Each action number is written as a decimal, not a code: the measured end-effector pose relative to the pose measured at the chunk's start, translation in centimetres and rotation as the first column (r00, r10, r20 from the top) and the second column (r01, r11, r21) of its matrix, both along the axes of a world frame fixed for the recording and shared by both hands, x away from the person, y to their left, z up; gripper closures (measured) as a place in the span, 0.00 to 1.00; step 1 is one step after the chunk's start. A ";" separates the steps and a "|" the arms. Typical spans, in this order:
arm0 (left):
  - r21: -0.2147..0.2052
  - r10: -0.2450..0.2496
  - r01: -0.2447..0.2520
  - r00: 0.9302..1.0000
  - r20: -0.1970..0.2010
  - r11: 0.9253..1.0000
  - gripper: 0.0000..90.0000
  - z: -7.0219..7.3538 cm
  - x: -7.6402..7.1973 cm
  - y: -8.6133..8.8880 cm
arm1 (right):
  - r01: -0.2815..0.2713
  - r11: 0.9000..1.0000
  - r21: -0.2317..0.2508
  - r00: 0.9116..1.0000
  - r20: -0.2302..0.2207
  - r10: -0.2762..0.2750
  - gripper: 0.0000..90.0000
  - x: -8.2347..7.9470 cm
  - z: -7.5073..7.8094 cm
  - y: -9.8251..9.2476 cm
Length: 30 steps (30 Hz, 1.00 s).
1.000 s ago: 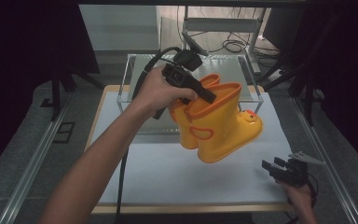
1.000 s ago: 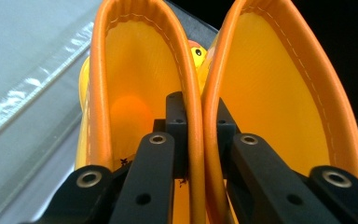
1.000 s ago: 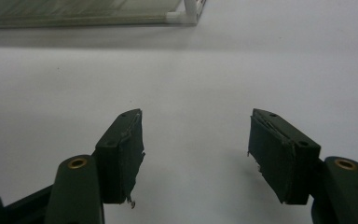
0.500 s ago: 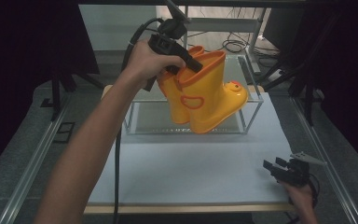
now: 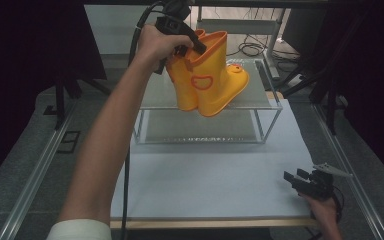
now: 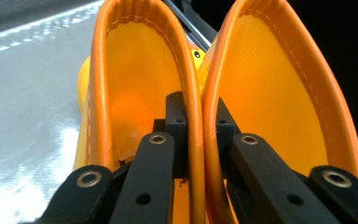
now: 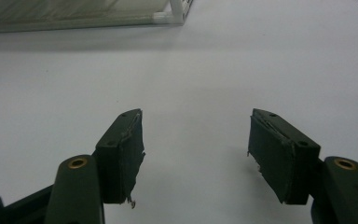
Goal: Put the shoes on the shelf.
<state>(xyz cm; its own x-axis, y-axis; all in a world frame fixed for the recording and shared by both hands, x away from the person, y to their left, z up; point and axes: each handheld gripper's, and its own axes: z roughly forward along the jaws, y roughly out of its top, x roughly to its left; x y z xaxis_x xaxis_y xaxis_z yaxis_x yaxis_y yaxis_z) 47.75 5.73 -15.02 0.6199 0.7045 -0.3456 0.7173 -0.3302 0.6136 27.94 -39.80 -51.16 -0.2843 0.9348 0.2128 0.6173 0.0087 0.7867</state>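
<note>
High view: left tool [image 5: 187,42] clamps the yellow boots [image 5: 207,82] by their cuffs, lifted since a second ago to upper centre above the glass shelf [image 5: 267,102], ready for setting down; right tool [image 5: 300,181] rests wide, lower right.

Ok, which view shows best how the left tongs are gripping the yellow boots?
The left gripper view: the left tongs pinch the two touching cuffs of the yellow boots, one jaw inside each boot. The high view shows the whole pair hanging over the glass shelf, but the hand hides the grip. The right gripper view faces the white table.
</note>
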 end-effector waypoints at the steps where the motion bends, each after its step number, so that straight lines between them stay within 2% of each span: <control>1: 0.006 0.011 -0.011 1.000 -0.003 1.000 0.92 -0.1 0.3 0.1 | 0.000 1.000 0.000 1.000 -0.001 0.000 0.39 0.0 0.0 0.0; 8: 0.047 0.062 -0.061 0.998 -0.015 0.997 0.92 -0.7 1.6 0.0 | -0.004 1.000 -0.005 1.000 -0.001 0.004 0.39 0.1 -0.1 0.1; 13: 0.041 0.101 -0.100 0.995 -0.023 0.994 0.92 -1.1 2.7 0.3 | -0.002 1.000 -0.006 1.000 -0.001 0.002 0.39 0.0 -0.1 0.1; 19: 0.049 0.174 -0.173 0.984 -0.026 0.984 0.92 -1.8 4.1 0.5 | 0.000 1.000 -0.005 1.000 -0.003 0.000 0.39 0.0 -0.2 0.0; 27: 0.080 0.258 -0.255 0.966 -0.029 0.964 0.91 -2.6 5.4 0.9 | 0.001 1.000 -0.006 1.000 -0.006 -0.001 0.39 -0.1 -0.2 0.0; 28: 0.080 0.258 -0.255 0.966 -0.029 0.964 0.91 -2.6 5.4 0.9 | 0.002 1.000 -0.006 1.000 -0.004 -0.002 0.39 -0.1 -0.2 0.0; 29: 0.082 0.274 -0.271 0.961 -0.029 0.959 0.91 -2.8 5.6 0.9 | 0.000 1.000 -0.008 1.000 -0.008 0.000 0.39 -0.1 -0.2 0.0; 30: 0.077 0.280 -0.277 0.960 -0.028 0.958 0.91 -2.9 5.7 0.9 | 0.000 1.000 -0.008 1.000 -0.007 0.000 0.39 -0.1 -0.2 0.0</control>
<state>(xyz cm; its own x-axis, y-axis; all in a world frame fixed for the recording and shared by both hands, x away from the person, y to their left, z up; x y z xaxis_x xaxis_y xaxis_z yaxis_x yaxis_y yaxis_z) 53.49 6.65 -17.87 0.3827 0.8712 -0.3076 0.8098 -0.1560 0.5656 27.87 -39.79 -51.34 -0.2826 0.9365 0.2077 0.6229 0.0145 0.7821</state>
